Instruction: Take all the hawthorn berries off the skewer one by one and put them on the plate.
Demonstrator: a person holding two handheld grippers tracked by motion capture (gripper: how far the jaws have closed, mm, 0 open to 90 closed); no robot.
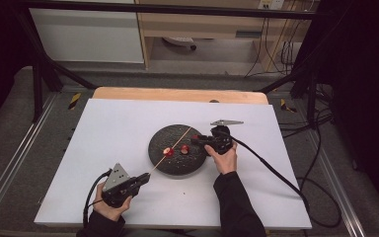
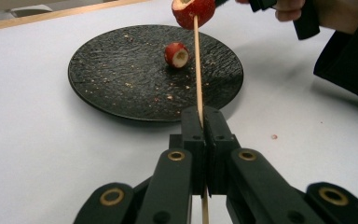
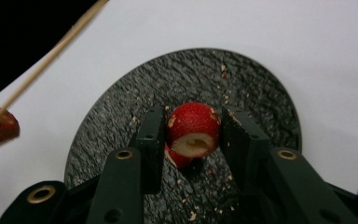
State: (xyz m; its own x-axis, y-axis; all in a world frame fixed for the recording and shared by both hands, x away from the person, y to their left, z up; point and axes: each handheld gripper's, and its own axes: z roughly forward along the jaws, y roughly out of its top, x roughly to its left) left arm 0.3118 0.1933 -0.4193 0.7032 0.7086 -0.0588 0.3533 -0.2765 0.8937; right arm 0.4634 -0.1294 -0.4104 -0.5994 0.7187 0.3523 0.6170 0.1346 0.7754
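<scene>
Skewering partly done — the wooden skewer is clamped in the shut left hand-held gripper, one strawberry piece already threaded. Over the black plate, a second strawberry piece is gripped by the right hand-held gripper — threading is left.

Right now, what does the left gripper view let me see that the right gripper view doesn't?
Left gripper view: the left gripper with its jaws shut on the wooden skewer, and the person's dark sleeve at the upper right.

Right gripper view: the right gripper with its jaws closed on a red strawberry piece over the plate.

Both: the black plate strewn with crumbs, the skewer, the speared strawberry piece on it, and the white table.
</scene>
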